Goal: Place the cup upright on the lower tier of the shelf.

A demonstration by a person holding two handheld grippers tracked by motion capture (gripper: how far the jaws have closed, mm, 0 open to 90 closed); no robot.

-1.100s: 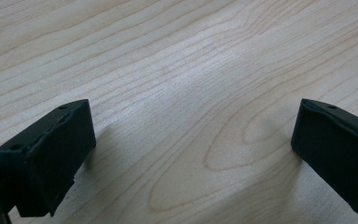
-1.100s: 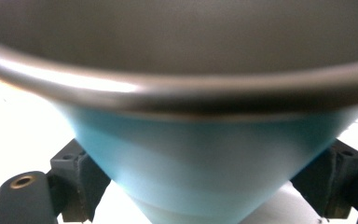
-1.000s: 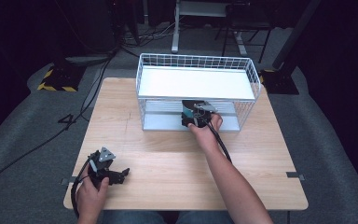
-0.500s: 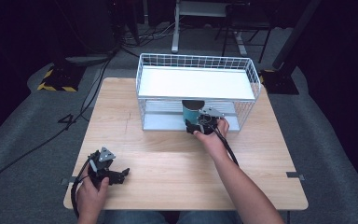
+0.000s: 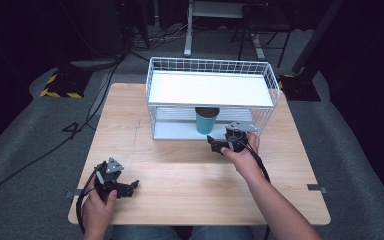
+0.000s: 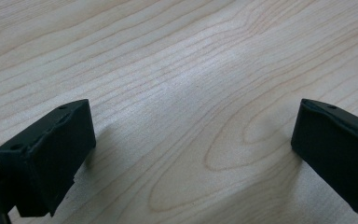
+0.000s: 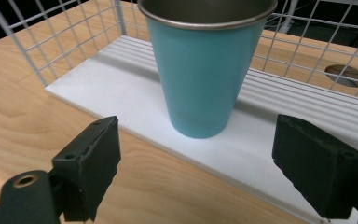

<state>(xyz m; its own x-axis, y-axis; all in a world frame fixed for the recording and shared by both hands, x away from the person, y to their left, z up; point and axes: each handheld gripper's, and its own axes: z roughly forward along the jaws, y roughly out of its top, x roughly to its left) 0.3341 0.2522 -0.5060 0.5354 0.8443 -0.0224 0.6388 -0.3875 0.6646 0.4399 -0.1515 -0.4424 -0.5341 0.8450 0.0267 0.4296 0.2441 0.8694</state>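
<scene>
A teal metal cup (image 5: 206, 120) (image 7: 204, 70) stands upright on the lower white shelf of a white wire rack (image 5: 211, 67), near the shelf's front edge. My right gripper (image 5: 214, 144) (image 7: 209, 170) is open just in front of the cup, its jaws apart and clear of it, over the wooden table. My left gripper (image 5: 131, 185) (image 6: 191, 154) rests open near the table's front left corner, with bare wood between its jaws.
The rack has a white upper shelf (image 5: 210, 89) and wire sides (image 7: 60, 32) around the lower shelf (image 7: 121, 88). The wooden table (image 5: 180, 175) spreads between the two grippers. Cables and stands lie on the dark floor behind.
My right gripper has let go of the cup on the lower shelf and drawn back toward me. The left gripper has stayed put.
</scene>
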